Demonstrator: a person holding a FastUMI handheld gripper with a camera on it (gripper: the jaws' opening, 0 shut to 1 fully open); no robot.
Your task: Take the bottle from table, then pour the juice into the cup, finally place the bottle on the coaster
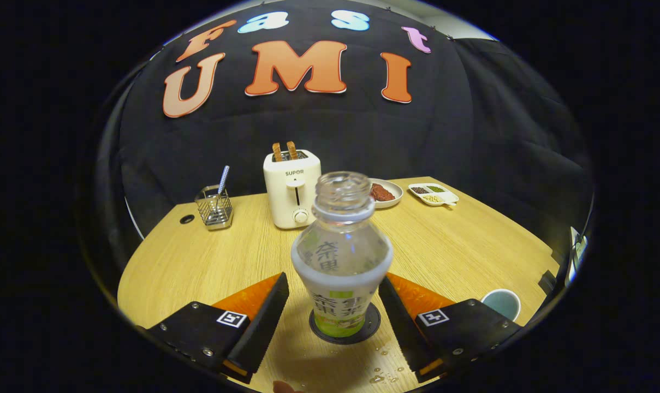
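Hand-held gripper (pixel 333 305) held level and low over the worktop (pixel 198 262), fingers spread wide, each standing clear of the bottle (pixel 342 256) between them. We see the uncapped bottle upright on the dark round coaster (pixel 371 326). Water drops (pixel 381 375) lie on the wood just beside the right finger. The cup (pixel 501 303) stands beyond that finger, to the right. Farther back we note a toaster (pixel 291 188) with two slices, a wire utensil holder (pixel 214 207), a plate of food (pixel 385 192) and a divided dish (pixel 433 194).
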